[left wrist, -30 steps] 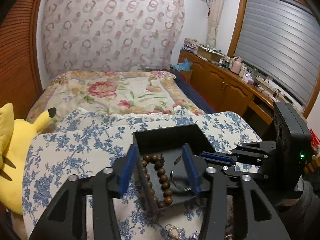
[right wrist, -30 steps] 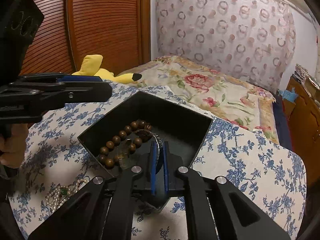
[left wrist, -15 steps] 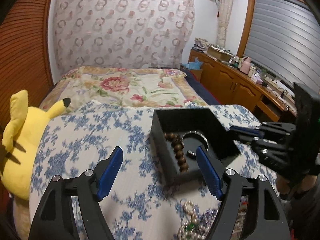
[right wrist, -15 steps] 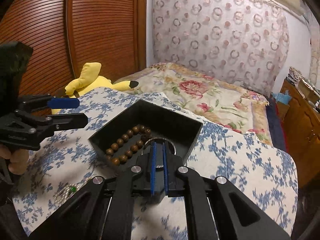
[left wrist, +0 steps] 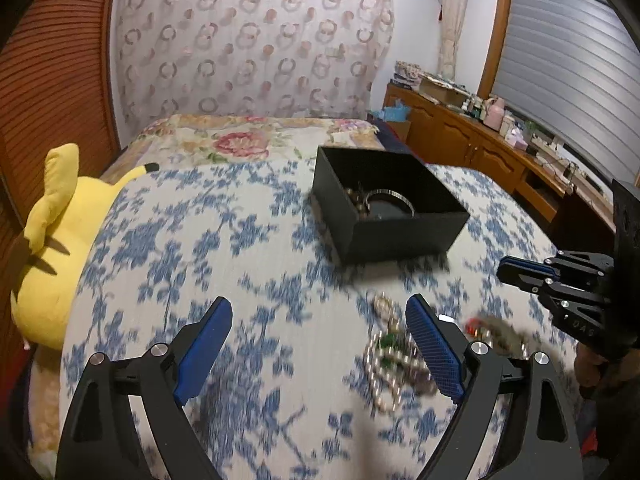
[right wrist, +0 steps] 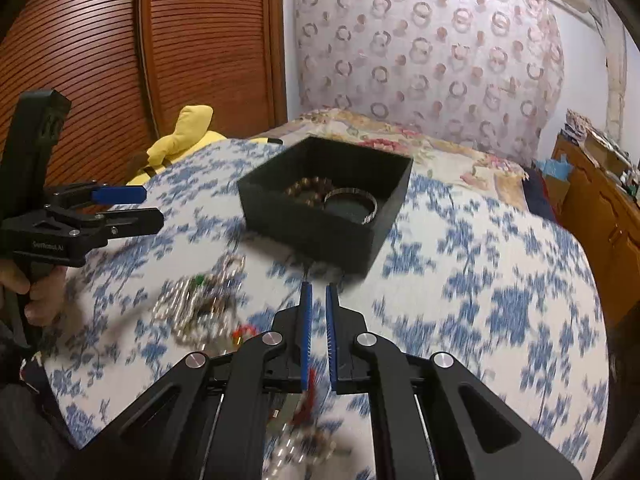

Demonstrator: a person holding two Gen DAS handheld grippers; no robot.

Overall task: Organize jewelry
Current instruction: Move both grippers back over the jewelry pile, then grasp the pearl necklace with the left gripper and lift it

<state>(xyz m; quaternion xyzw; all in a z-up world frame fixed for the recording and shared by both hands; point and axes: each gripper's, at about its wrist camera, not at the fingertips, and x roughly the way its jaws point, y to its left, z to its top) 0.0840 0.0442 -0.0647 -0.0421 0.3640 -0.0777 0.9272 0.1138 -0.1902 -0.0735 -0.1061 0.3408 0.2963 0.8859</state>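
A black open box sits on the blue-flowered cloth and holds a brown bead bracelet and a silver bangle. A blurred heap of pearl and bead jewelry lies on the cloth in front of the box. My left gripper is open and empty, left of the heap; it also shows in the right wrist view. My right gripper has its jaws nearly together with a narrow gap and nothing between them, back from the box; it also shows in the left wrist view.
A yellow plush toy lies at the left edge of the cloth. A bed with a floral cover lies behind. Wooden cabinets run along the right wall, and a slatted wooden door stands at left.
Both grippers have pulled back from the box toward me. The bangle now lies in the box. The jewelry heap has come into view. The left jaws have opened wider.
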